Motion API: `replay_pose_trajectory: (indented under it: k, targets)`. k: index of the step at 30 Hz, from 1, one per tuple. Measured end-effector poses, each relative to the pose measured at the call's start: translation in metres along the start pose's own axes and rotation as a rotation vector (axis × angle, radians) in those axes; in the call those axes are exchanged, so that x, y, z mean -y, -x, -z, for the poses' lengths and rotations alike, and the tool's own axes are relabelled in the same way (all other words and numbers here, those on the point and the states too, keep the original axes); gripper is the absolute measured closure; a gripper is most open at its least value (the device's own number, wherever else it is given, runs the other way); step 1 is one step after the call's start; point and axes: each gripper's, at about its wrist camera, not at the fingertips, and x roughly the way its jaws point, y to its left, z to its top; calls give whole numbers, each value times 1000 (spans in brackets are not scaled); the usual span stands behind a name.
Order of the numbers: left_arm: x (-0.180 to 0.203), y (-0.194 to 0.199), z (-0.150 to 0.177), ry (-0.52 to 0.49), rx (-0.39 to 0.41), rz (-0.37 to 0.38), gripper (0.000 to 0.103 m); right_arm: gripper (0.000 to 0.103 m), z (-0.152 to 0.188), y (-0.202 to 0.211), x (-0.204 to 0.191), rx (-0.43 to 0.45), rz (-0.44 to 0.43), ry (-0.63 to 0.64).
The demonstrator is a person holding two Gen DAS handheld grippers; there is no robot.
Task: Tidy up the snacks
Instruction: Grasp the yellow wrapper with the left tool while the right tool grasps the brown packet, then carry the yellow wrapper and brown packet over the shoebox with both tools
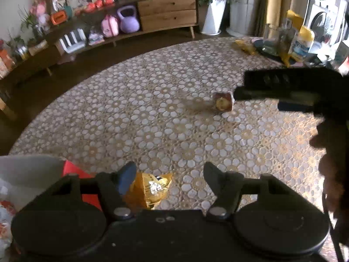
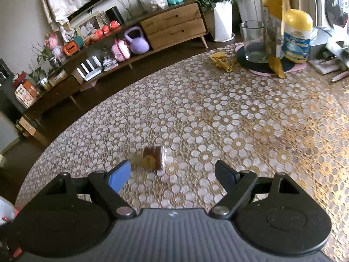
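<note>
While both snacks sit loose on the table [image 2: 240,113], the step in hand looks like two pickups at once, so each hand should be handled separately. Landmark is the table's near edge, by the cameras.

Container [image 1: 26,174], pale-walled, sits at the near edge on the left with a red pack [image 1: 74,170] against it; judged to be the drop point.

Right gripper [image 2: 172,172]: jaws wide, nothing between them. It hovers short of the brown snack [image 2: 156,158], which lies further in from the near edge, alone, blurred in both views. Advice: bring the fingers level with the table, straddle the pack evenly, then close. It looks small and light, so a one-sided touch would likely skid it.

Left gripper [image 1: 168,176]: jaws at middle width, not pressing anything. The gold packet [image 1: 152,187] lies right at the near edge, off-centre, touching or just beside the blue-padded finger [image 1: 126,179]; cannot tell which. Advice: shift toward that side to centre it before closing. Foil is crinkly, so a grip on a corner could slip.
</note>
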Motion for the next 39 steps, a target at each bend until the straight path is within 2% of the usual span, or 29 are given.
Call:
replay_pose_trajectory:
  k: [4, 8, 13, 16, 18, 19, 20, 23, 26, 32, 39]
  targets:
    - [2, -13, 5, 30, -51, -6, 36, 18, -4, -11, -1, -11, -32, 19]
    - [-5, -22, 6, 66, -57, -20, 37, 18, -4, -22, -8, -26, -40, 48]
    - [-13, -34, 6, 91, -92, -22, 41, 26, -6, -44, -14, -52, -38, 42]
    - [-11, -38, 6, 75, -93, -29, 42, 37, -5, -57, -18, -71, -30, 46]
    - [-11, -41, 7, 70, -90, -34, 45, 43, -4, -60, -22, -50, -24, 65]
    - [-12, -43, 8, 66, -88, -41, 47, 51, -4, -62, -23, -55, -25, 64]
    - [-13, -42, 8, 70, -80, -38, 55, 58, -3, -63, -25, -50, -23, 65]
    - [-15, -42, 8, 76, -70, -55, 64, 71, -1, -63, -29, -49, -25, 70]
    - [-15, -39, 8, 77, -58, -59, 68, 73, 2, -61, -27, -44, -21, 66]
    - [-19, -33, 11, 106, -65, -41, 69, 74, 8, -44, -18, -40, -1, 51]
    - [-19, -1, 16, 130, -35, 49, 69, 74, 21, 3, -7, -24, -8, 19]
